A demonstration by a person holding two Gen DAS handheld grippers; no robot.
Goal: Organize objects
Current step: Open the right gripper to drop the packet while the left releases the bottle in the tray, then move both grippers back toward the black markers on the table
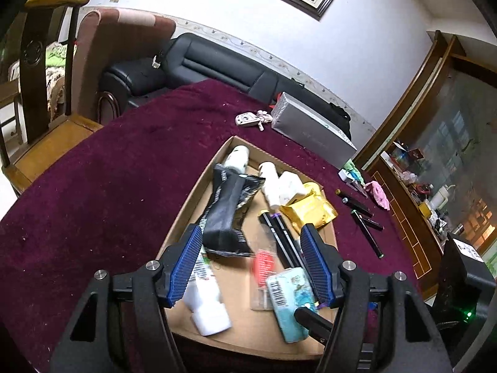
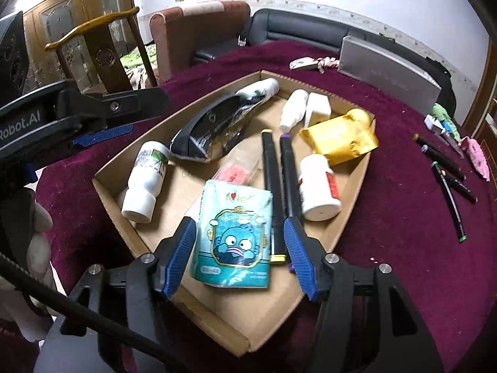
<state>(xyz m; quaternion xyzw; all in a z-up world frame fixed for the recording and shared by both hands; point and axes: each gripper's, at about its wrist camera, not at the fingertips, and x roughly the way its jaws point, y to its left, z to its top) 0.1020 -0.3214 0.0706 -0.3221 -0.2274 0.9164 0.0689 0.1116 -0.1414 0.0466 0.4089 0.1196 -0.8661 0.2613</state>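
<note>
Scene: a shallow cardboard tray (image 2: 348, 214) is seen on a maroon tablecloth (image 2: 403, 217), already loaded with bottles, pouches and two markers.

Left gripper (image 1: 251, 264): jaws stand apart, nothing clamped; it is held above the near end of the tray, with the black pouch (image 1: 226, 214) just ahead of its left pad.

Right gripper (image 2: 237, 256): jaws stand apart, no pad pressing on anything; the teal cartoon pouch (image 2: 233, 236) is framed between the pads and appears to lie flat on the tray floor, released.

Task's things still outside: a cluster of loose dark pens (image 2: 447, 183) is left on the cloth, beyond the tray's right wall, ahead and to the right of the right gripper.

Same pens, left view: pens (image 1: 366, 220) are seen ahead and well to the right of the left gripper, past the gold pouch (image 1: 310, 211).

Long axis: the pens run mostly away from the grippers, slightly fanned, roughly parallel to the two black markers (image 2: 279, 186) in the tray.

Nearer hand: judged to be the right; the left would have to cross the whole tray.

Coming move, judged: right gripper to be swung rightward over the tray wall, pads set across a pen's length.

Risk: thin pens lie close together, so two may be pinched at once.

Other strays: small items (image 2: 444, 124) and a pink thing (image 2: 478, 155) farther right.
</note>
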